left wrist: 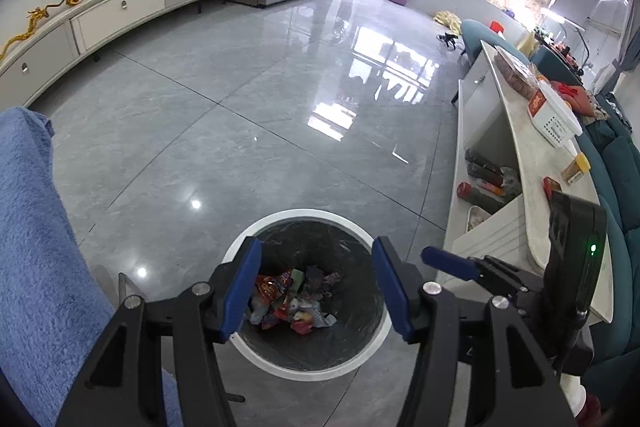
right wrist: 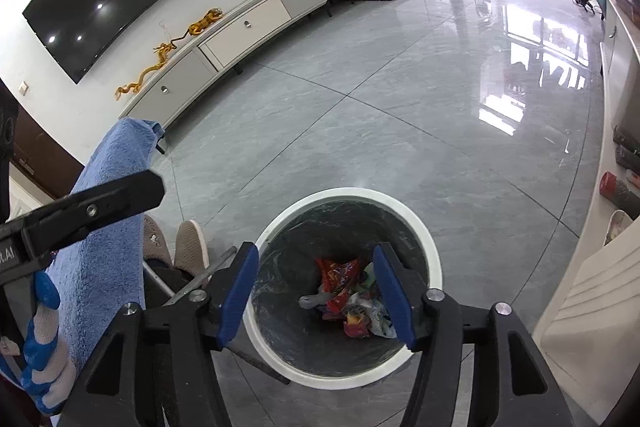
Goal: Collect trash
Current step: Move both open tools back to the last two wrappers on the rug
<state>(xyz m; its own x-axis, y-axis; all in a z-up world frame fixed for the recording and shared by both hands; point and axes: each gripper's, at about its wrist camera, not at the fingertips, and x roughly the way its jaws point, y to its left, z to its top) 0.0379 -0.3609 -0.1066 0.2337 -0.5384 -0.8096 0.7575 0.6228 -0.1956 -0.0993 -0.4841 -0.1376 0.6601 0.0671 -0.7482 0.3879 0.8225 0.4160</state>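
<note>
A round trash bin with a white rim (left wrist: 280,219) and a dark liner stands on the floor below both grippers. Crumpled wrappers (left wrist: 292,301) lie at its bottom; they also show in the right wrist view (right wrist: 352,301), inside the bin's rim (right wrist: 424,227). My left gripper (left wrist: 316,291) is open and empty above the bin. My right gripper (right wrist: 316,297) is open and empty above the bin too. The right gripper also shows at the right of the left wrist view (left wrist: 452,263).
A low white coffee table (left wrist: 520,147) with boxes and snacks stands to the right, a teal sofa (left wrist: 616,163) behind it. A blue towel (left wrist: 36,227) hangs at the left. A white TV cabinet (right wrist: 248,23) lines the far wall. Grey tiled floor (left wrist: 240,107) spreads ahead.
</note>
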